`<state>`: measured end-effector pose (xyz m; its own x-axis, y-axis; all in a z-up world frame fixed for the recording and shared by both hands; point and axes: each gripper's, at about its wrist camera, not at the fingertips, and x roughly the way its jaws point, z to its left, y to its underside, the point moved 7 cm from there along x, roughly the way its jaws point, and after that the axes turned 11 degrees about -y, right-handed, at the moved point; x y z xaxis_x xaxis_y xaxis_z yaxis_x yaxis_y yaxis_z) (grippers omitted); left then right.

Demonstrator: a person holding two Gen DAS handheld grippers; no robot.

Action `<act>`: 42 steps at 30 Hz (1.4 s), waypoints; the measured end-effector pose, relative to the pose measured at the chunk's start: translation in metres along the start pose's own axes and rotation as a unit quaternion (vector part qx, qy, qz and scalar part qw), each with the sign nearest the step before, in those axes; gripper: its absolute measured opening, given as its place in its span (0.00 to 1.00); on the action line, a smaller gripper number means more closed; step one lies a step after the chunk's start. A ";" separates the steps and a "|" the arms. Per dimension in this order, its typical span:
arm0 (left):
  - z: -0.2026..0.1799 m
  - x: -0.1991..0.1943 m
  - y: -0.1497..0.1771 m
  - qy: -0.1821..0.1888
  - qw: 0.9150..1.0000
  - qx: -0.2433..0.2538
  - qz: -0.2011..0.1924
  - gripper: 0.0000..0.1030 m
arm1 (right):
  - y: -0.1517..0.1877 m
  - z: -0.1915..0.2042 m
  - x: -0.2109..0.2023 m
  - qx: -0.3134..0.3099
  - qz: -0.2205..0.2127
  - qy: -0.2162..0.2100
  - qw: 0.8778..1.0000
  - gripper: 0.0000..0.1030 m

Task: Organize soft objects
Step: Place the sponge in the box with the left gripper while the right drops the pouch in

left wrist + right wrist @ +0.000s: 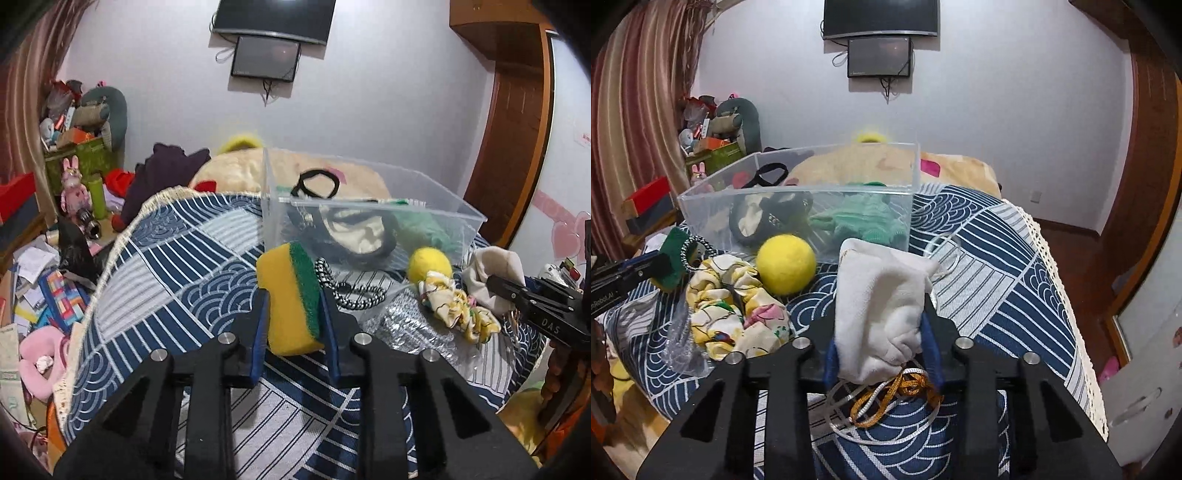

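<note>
Left wrist view: left gripper (294, 314) clamped on yellow/green sponge (291, 299), just in front of clear bin (436, 218) on blue patterned cloth (166, 266). Only here: black/white cord (347, 291) by sponge, pink bunny (75, 184) on the far left. Right gripper (495, 284) at frame edge, pouch barely seen. Right wrist view: right gripper (882, 332) clenched on white pouch (882, 295), its gold and white strings (886, 402) visible only here. Yellow ball (785, 264) & floral scrunchie (735, 314) w/ both views, left of pouch. Bin holds green fabric (864, 221).
</note>
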<state>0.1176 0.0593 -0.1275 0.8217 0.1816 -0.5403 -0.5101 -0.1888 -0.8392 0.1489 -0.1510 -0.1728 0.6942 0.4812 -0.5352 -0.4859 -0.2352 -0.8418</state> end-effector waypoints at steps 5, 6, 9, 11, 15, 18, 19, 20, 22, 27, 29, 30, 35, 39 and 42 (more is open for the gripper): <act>-0.003 -0.019 -0.010 -0.013 0.999 0.013 -0.030 0.26 | -0.007 0.004 -0.007 -0.001 -0.013 -0.005 1.000 0.29; -0.003 -0.023 -0.012 -0.012 0.999 0.013 -0.035 0.26 | -0.010 0.006 -0.008 -0.002 -0.016 -0.006 1.000 0.29; -0.005 -0.031 -0.018 -0.007 0.999 0.015 -0.046 0.26 | -0.016 0.009 -0.017 -0.004 -0.029 -0.010 1.000 0.28; -0.008 -0.036 -0.024 -0.002 0.998 0.018 -0.056 0.26 | -0.020 0.011 -0.023 -0.005 -0.039 -0.012 0.999 0.28; -0.013 -0.043 -0.037 0.010 0.997 0.018 -0.071 0.26 | -0.031 0.013 -0.032 -0.010 -0.057 -0.015 0.998 0.28; -0.018 -0.045 -0.048 0.020 0.996 0.018 -0.080 0.26 | -0.041 0.017 -0.037 -0.020 -0.069 -0.012 0.997 0.28; -0.019 -0.045 -0.052 0.021 0.996 0.018 -0.083 0.26 | -0.046 0.019 -0.040 -0.025 -0.074 -0.011 0.997 0.28; -0.020 -0.044 -0.055 0.022 0.996 0.018 -0.086 0.26 | -0.048 0.020 -0.040 -0.028 -0.077 -0.010 0.997 0.28; -0.022 -0.042 -0.063 0.024 0.995 0.019 -0.092 0.26 | -0.058 0.021 -0.044 -0.035 -0.088 -0.007 0.995 0.28; -0.024 -0.030 -0.078 0.038 0.996 0.007 -0.084 0.26 | -0.084 0.029 -0.048 -0.051 -0.119 -0.003 0.992 0.28; -0.025 -0.025 -0.083 0.037 0.996 0.009 -0.083 0.26 | -0.095 0.034 -0.048 -0.060 -0.132 0.000 0.989 0.28; -0.027 -0.022 -0.086 0.036 0.996 0.011 -0.082 0.26 | -0.097 0.036 -0.047 -0.062 -0.135 -0.003 0.989 0.28; -0.034 -0.010 -0.096 0.039 0.996 0.018 -0.077 0.26 | -0.111 0.044 -0.031 -0.065 -0.140 -0.019 0.988 0.28; -0.041 0.004 -0.098 0.035 0.997 0.030 -0.067 0.26 | -0.114 0.046 -0.017 -0.066 -0.131 -0.026 0.989 0.28; -0.044 0.015 -0.097 0.029 0.997 0.038 -0.055 0.26 | -0.114 0.045 -0.005 -0.066 -0.119 -0.030 0.990 0.28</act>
<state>0.1903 0.0378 -0.0513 0.8860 0.1414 -0.4415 -0.4315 -0.0966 -0.8969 0.1766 -0.0885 -0.0707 0.7457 0.5849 -0.3191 -0.2369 -0.2149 -0.9475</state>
